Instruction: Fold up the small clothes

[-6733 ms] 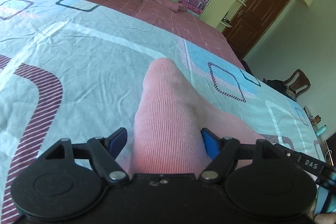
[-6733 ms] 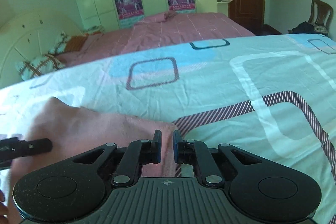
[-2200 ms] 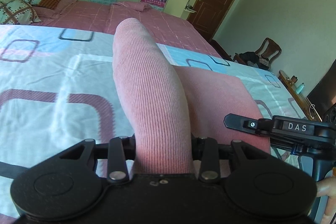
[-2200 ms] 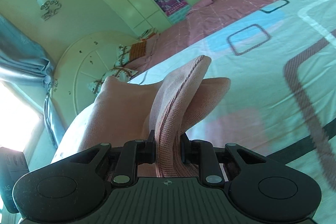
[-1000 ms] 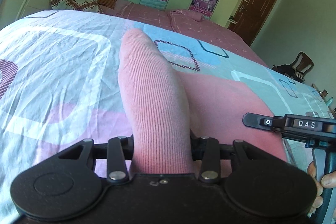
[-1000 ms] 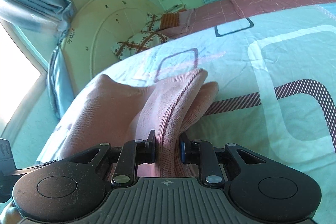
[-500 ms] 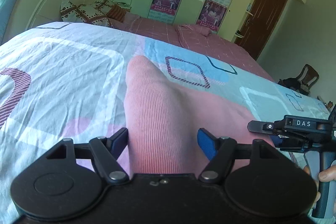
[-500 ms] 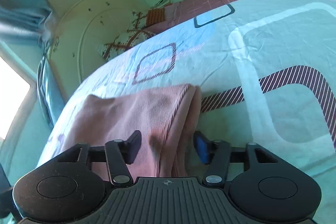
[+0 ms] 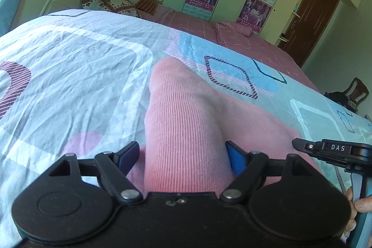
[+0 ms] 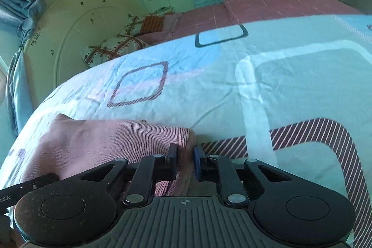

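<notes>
Pink ribbed garment [image 9: 186,122] lies on the bed [image 9: 76,76], on the patterned sheet, doubled over w/ a raised roll running away from the left cam. Left hand-held gripper [image 9: 181,158]: jaws opening, spread wide either side of that roll, pads clear of the cloth, so nothing gripped there. Right hand-held gripper [image 10: 184,157]: jaws closing, nearly pressed together, w/ the garment's right-hand corner edge [image 10: 186,138] between the pads; looks like a pinch on the folded edge, though I can't tell how many layers are caught. My read: fold just laid, right side re-gripping for next fold or a tidy-up. To do it well, I'd get both layers in the right pinch before lifting, else top layer peels & fold opens. Keep the left side low & out of the cloth, or use it to press the roll flat. Lift little, drag none; knit is stretchy & sheet wrinkles easily. Line up edges before letting go.
</notes>
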The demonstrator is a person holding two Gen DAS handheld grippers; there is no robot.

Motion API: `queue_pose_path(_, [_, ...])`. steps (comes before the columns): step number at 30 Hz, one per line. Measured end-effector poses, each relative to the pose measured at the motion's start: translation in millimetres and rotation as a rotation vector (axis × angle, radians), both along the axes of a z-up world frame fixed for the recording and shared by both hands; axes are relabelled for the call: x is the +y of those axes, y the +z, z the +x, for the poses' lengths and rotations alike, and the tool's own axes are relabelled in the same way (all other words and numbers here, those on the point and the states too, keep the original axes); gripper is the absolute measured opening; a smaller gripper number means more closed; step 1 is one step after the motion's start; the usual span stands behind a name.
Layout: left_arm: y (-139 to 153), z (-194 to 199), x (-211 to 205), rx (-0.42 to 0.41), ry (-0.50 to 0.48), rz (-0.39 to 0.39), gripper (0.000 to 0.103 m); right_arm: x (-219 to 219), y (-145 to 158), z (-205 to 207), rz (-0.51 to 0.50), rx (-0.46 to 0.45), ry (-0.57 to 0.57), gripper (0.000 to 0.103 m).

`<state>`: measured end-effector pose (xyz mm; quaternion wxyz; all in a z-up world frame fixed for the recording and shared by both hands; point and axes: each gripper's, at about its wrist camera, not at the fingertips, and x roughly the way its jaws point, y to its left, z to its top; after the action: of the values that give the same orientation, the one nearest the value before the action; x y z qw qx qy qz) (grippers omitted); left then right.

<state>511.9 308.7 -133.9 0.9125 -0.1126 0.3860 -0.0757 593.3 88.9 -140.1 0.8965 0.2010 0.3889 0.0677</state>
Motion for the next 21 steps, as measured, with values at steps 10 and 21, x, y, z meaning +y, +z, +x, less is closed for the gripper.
queue_pose_path(10, [22,-56,9,-0.052,-0.019,-0.023,0.075,-8,32,-59,0.109,-0.022,0.045,0.056])
queue_pose_path(21, [14,-114,10,0.009,-0.023,-0.018,0.075,4,28,-141,0.075,0.028,0.118,0.043])
